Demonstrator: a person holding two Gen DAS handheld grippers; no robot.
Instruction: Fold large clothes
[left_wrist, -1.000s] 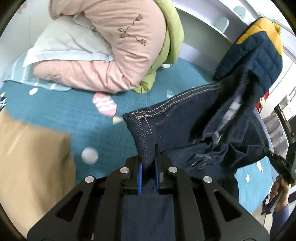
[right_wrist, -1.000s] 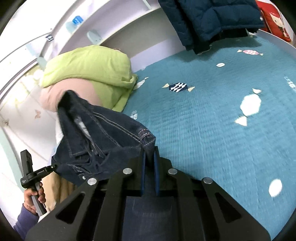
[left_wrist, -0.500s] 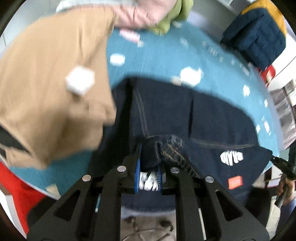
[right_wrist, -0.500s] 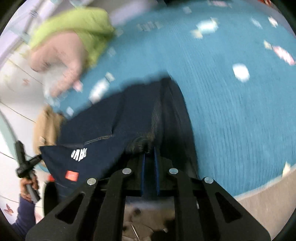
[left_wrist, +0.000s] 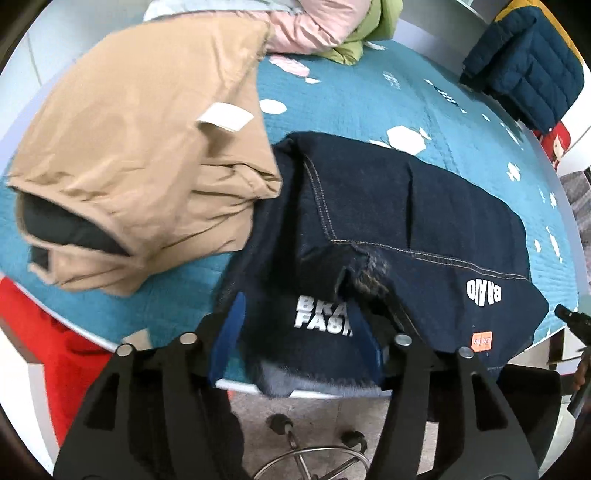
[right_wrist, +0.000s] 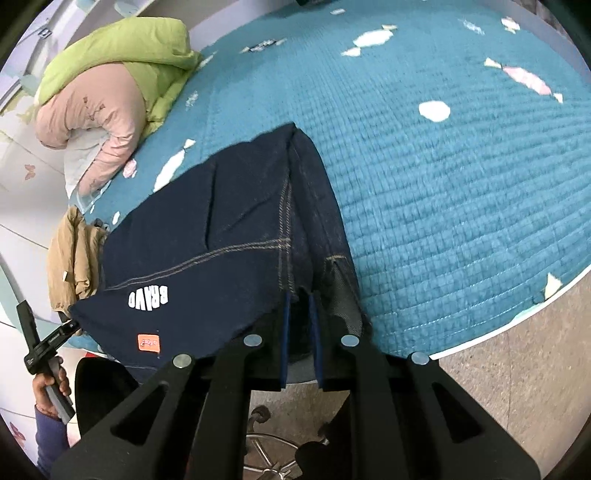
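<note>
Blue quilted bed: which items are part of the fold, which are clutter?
In the job:
dark denim jeans
left gripper, open
right gripper, shut on the jeans

Lying about:
tan jacket
green and pink bedding
navy puffer jacket

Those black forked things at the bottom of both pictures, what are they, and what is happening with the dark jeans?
They are hand-held grippers, one in each of a person's hands, each carrying a camera that looks along its fingers. The left gripper has just been opening; its blue pads stand apart around the dark blue denim jeans, no longer pinching. The right gripper is nearly closed on the jeans' edge. The jeans lie folded on a teal quilted bed cover, beside a tan padded jacket.
</note>
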